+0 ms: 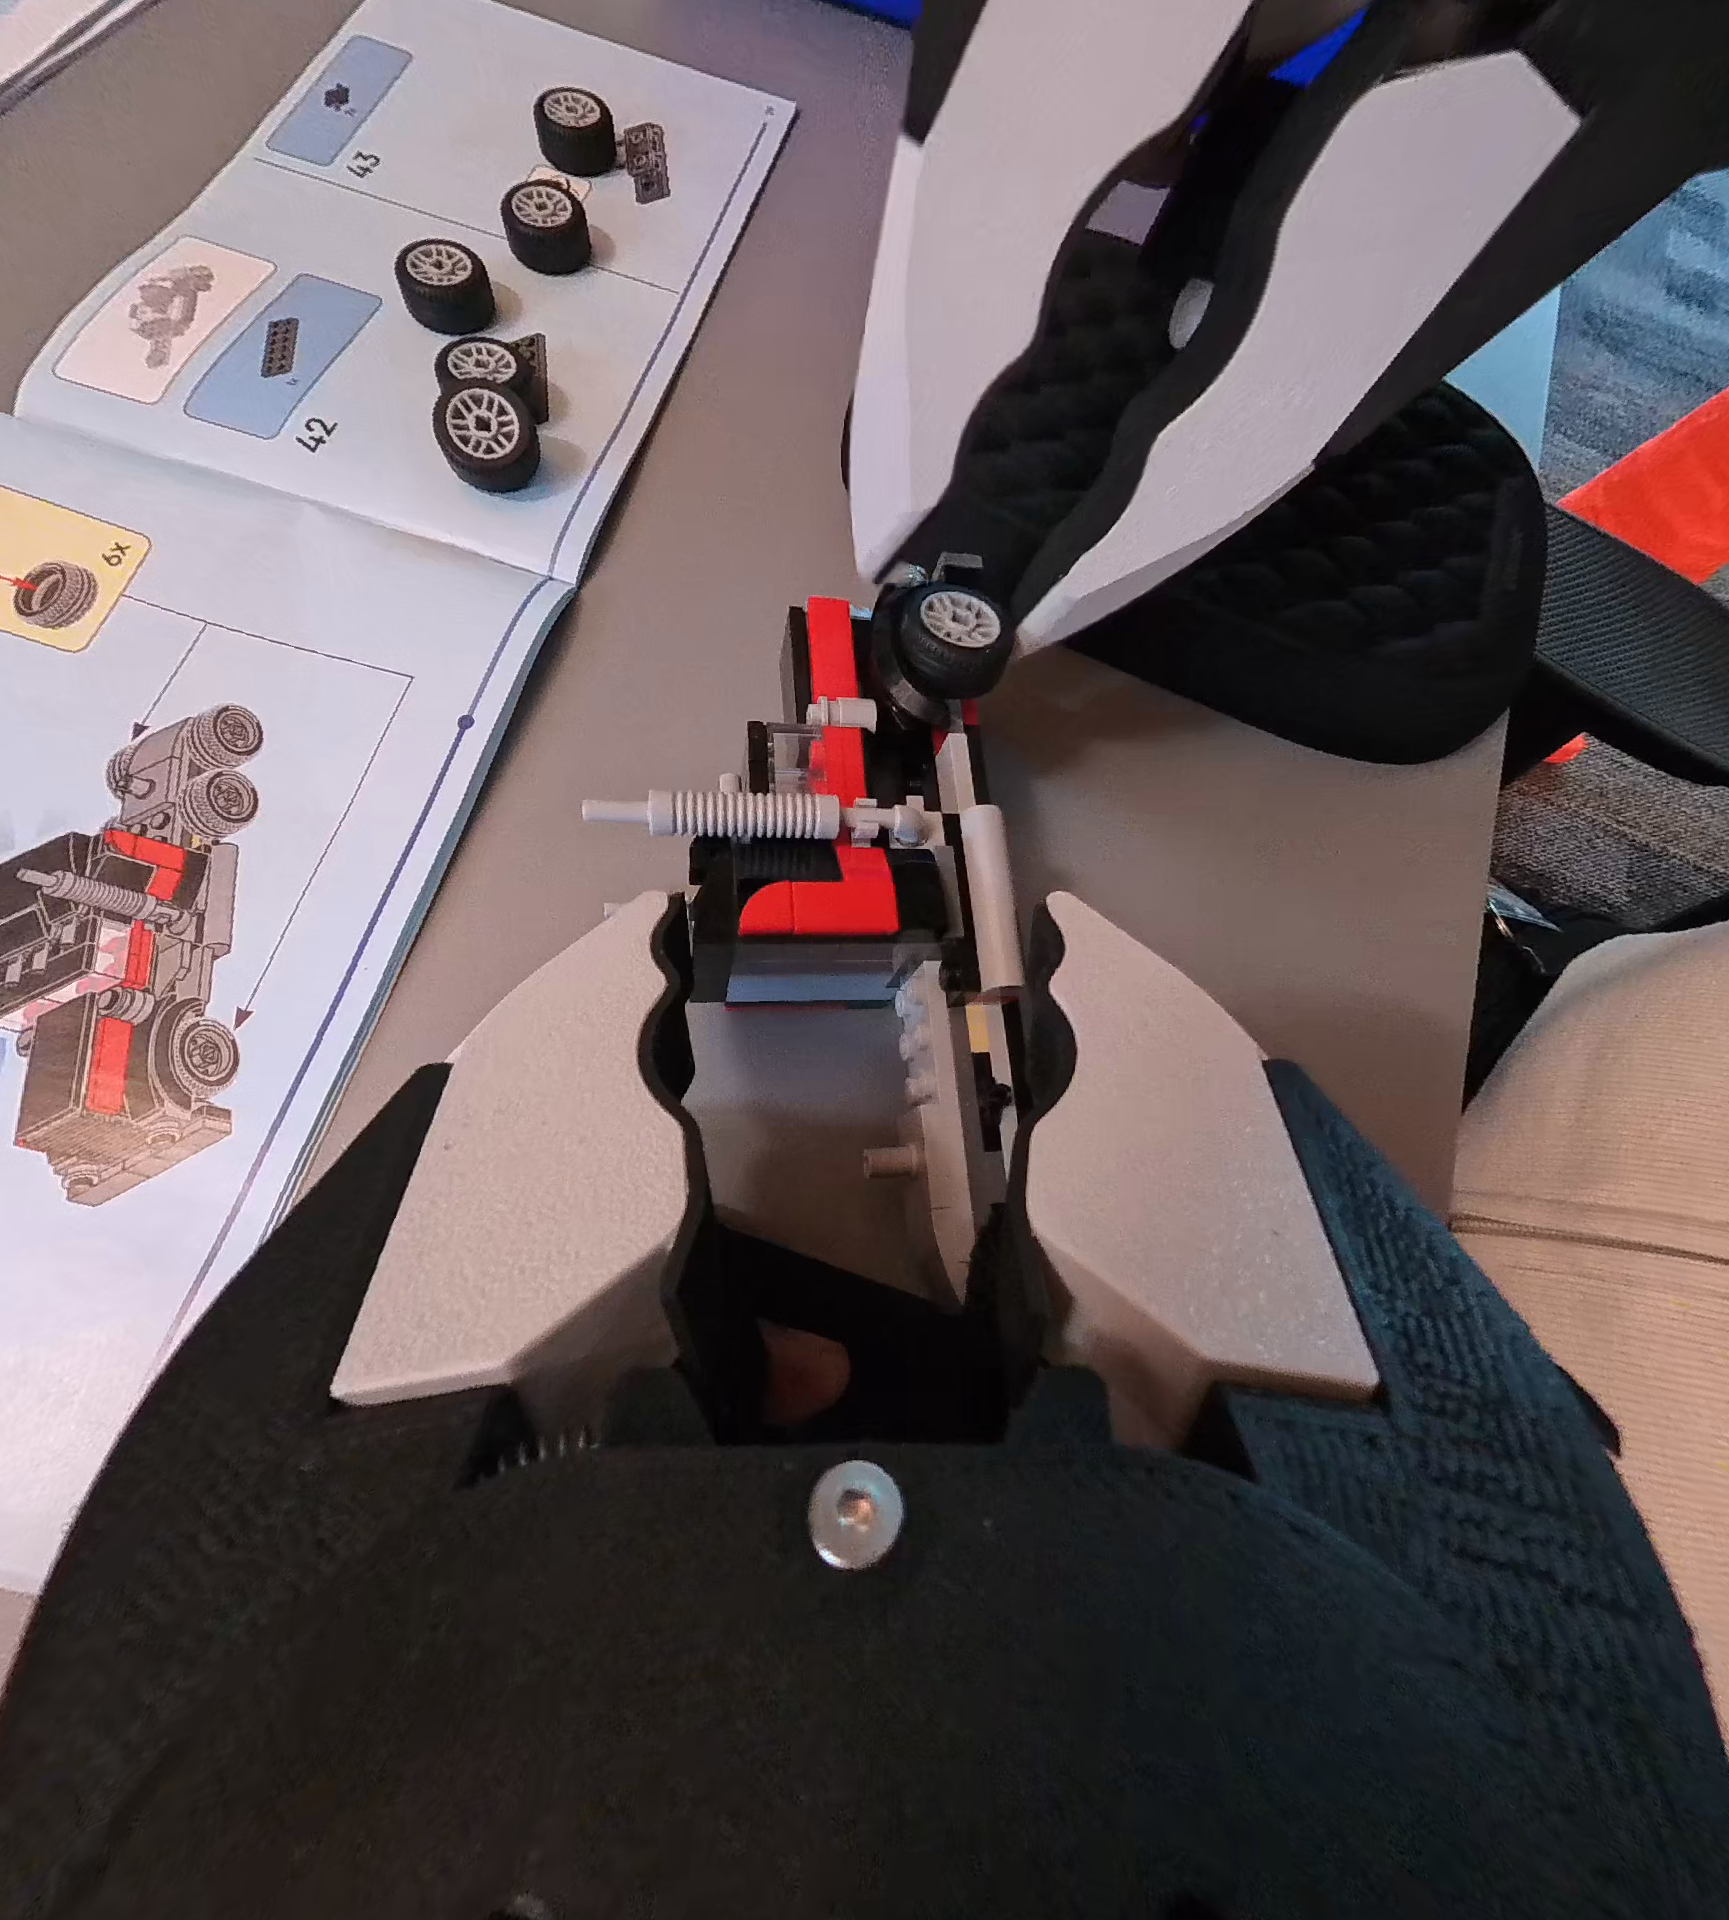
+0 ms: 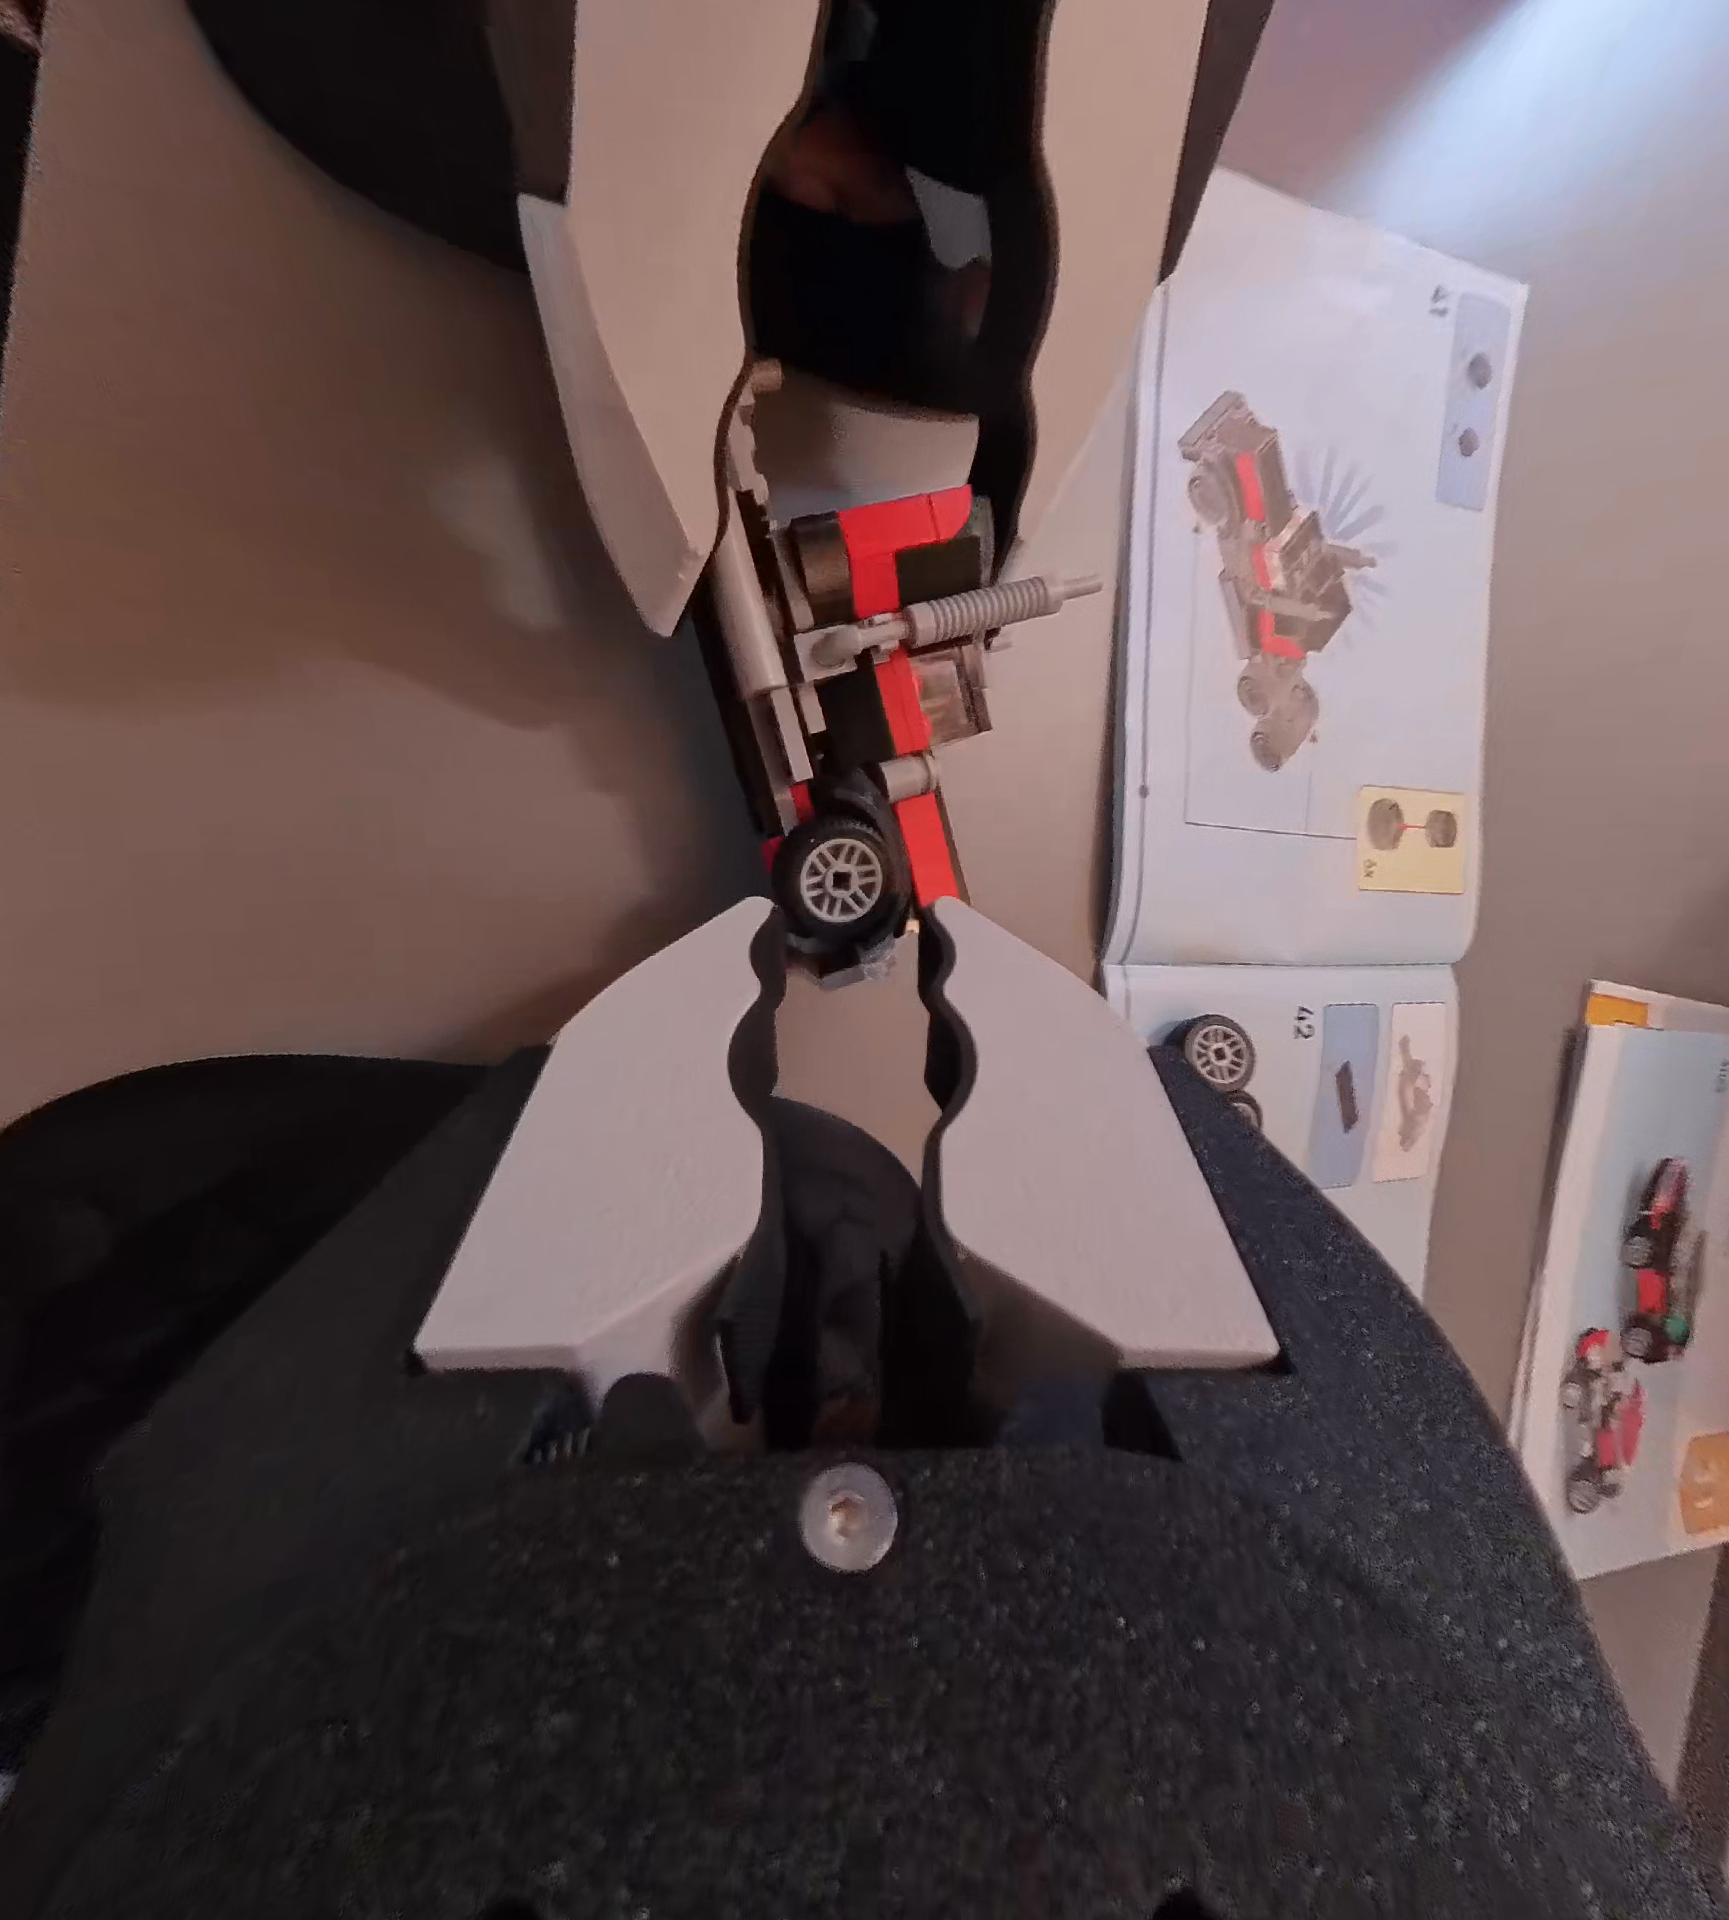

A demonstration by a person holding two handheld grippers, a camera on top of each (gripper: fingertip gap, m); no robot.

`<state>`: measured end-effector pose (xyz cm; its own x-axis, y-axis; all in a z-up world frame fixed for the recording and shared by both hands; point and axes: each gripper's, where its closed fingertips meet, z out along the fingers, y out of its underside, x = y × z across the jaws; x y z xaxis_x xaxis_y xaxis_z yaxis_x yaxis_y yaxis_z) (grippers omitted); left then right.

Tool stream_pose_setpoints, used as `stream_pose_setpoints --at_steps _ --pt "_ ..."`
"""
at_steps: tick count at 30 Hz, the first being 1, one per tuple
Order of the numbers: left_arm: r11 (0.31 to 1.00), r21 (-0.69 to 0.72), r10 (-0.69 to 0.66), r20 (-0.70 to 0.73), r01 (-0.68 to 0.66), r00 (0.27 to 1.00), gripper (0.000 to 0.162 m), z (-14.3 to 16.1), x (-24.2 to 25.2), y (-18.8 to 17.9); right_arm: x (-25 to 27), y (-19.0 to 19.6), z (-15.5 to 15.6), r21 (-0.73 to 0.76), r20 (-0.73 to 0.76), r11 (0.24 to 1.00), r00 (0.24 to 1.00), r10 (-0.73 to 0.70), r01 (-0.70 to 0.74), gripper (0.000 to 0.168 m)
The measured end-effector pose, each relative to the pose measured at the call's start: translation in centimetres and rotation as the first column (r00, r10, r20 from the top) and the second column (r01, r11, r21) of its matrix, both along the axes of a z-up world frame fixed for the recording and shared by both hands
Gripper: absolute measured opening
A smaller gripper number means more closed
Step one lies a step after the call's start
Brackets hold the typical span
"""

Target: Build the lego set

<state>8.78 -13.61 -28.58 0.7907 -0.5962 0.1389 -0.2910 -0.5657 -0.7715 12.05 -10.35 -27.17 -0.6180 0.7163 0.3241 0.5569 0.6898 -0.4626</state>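
The grey desk (image 1: pixel 1203 935) carries everything, with a black chair (image 1: pixel 1411 623) past its far edge in the left wrist view. An open instruction booklet (image 1: pixel 247 831) lies flat on the desk to the left of the left gripper, and a white product box (image 2: pixel 1649 1268) lies further along the desk in the right wrist view.

The left gripper (image 1: pixel 849 935) has its jaws part-closed around one end of the lego car (image 1: pixel 870 852), a black, red and grey build held off the desk and turned on its side, its length running away from the camera. Both jaw tips press against the car's sides, so the hold looks firm. A ribbed grey exhaust piece (image 1: pixel 735 816) sticks out sideways from the build.

The right gripper (image 2: pixel 844 920) comes at the far end of the car from the opposite direction. Its jaws stand a narrow gap apart, closed on a small grey piece (image 2: pixel 855 966) at the base of a black wheel (image 2: pixel 839 883) with a grey spoked hub. That wheel sits against the end of the car, just beside the red stripe; whether it is fully seated cannot be told.

Five loose wheels (image 1: pixel 486 421) rest on the booklet's upper page, well apart from the car, two of them next to small dark bricks (image 1: pixel 647 156).
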Motion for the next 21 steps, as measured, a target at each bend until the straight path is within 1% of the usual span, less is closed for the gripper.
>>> stream_pose_setpoints --at_steps 3,5,7,9,12,16,21 --pt "1.000 -0.006 0.001 0.006 -0.001 1.000 0.062 0.0 0.0 0.0 -0.1 -0.2 0.7 0.002 -0.088 1.000 0.996 0.011 -0.011 0.026" --pt "1.000 -0.010 0.001 0.010 -0.001 1.000 0.062 0.0 0.0 0.0 0.1 -1.0 1.2 -0.011 -0.151 0.998 0.987 0.061 -0.063 0.015" --pt "1.000 -0.011 0.001 0.010 -0.001 1.000 0.062 0.0 0.0 0.0 0.1 -1.4 1.3 0.012 -0.211 0.995 0.972 0.103 -0.103 0.012" --pt "1.000 -0.009 0.005 0.005 -0.005 1.000 0.063 0.0 0.0 0.0 0.0 -1.1 1.1 0.039 -0.223 0.995 0.970 0.098 -0.092 0.012" --pt "1.000 -0.011 0.012 0.007 -0.012 1.000 0.063 0.0 -0.1 0.1 -0.1 -1.0 1.0 0.041 -0.240 0.995 0.966 0.100 -0.093 0.009" --pt "1.000 -0.011 0.013 0.007 -0.013 1.000 0.063 0.0 -0.1 0.1 0.1 -0.2 0.8 0.053 -0.247 0.998 0.967 0.058 -0.046 0.010" --pt "1.000 -0.012 0.013 0.011 -0.013 1.000 0.062 0.0 -0.1 0.1 0.2 -0.2 0.4 0.032 -0.243 0.999 0.970 0.013 -0.006 0.010"
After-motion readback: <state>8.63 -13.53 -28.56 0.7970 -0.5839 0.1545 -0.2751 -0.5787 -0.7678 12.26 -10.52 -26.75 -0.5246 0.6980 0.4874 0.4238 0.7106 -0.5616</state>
